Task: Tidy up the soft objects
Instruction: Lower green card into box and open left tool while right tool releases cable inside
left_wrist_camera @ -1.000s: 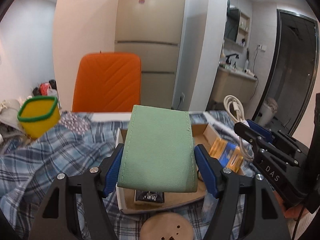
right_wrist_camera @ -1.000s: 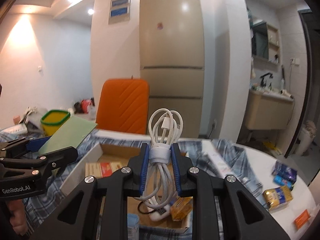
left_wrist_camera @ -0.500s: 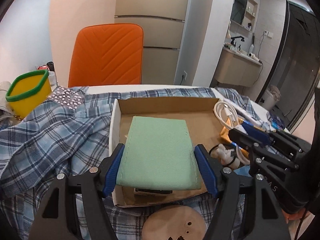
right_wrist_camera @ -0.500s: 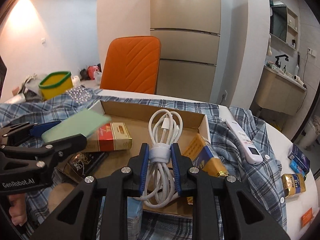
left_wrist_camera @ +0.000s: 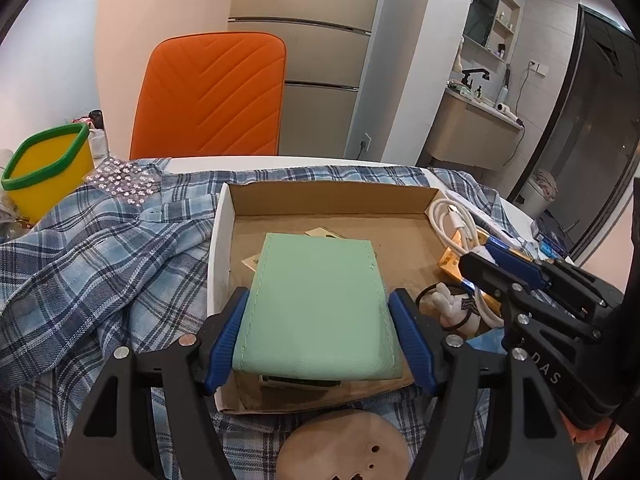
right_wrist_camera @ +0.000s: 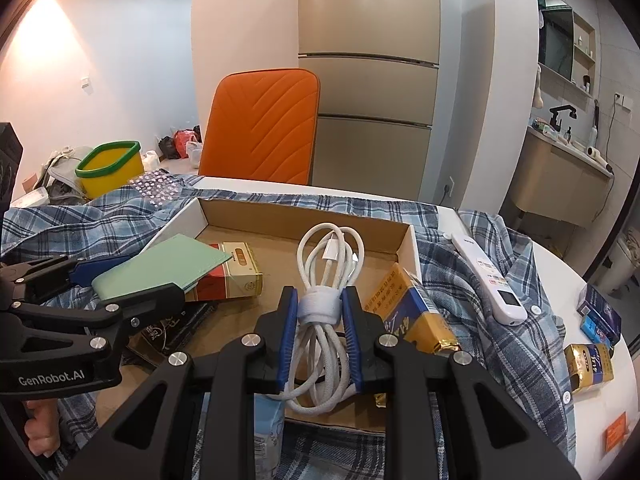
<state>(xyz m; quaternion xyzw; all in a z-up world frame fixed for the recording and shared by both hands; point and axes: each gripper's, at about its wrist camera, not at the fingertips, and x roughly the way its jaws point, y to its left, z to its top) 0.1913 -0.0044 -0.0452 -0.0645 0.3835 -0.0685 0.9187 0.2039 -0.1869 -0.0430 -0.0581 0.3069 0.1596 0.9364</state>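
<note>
My left gripper [left_wrist_camera: 318,312] is shut on a flat mint-green pouch [left_wrist_camera: 316,304], held level just over the near left part of an open cardboard box [left_wrist_camera: 332,196]. The same green pouch [right_wrist_camera: 160,266] shows at the left of the right wrist view, above a red and gold packet [right_wrist_camera: 234,272]. My right gripper [right_wrist_camera: 320,310] is shut on a coiled white cable [right_wrist_camera: 330,280] bound by a white strap, held over the middle of the cardboard box [right_wrist_camera: 304,216]. A blue and gold packet [right_wrist_camera: 412,312] lies inside the box to the right of the cable.
A blue plaid shirt [left_wrist_camera: 88,264] covers the table around the box. A yellow tub with a green rim [left_wrist_camera: 44,168] stands at the far left, an orange chair [left_wrist_camera: 212,96] behind the table. A white remote [right_wrist_camera: 488,276] and small packets [right_wrist_camera: 592,360] lie at the right. A round wooden disc [left_wrist_camera: 344,444] lies at the near edge.
Both grippers have come down and tipped toward the box, so the pouch and the cable now hang low over its inside. Their grips have not changed.
</note>
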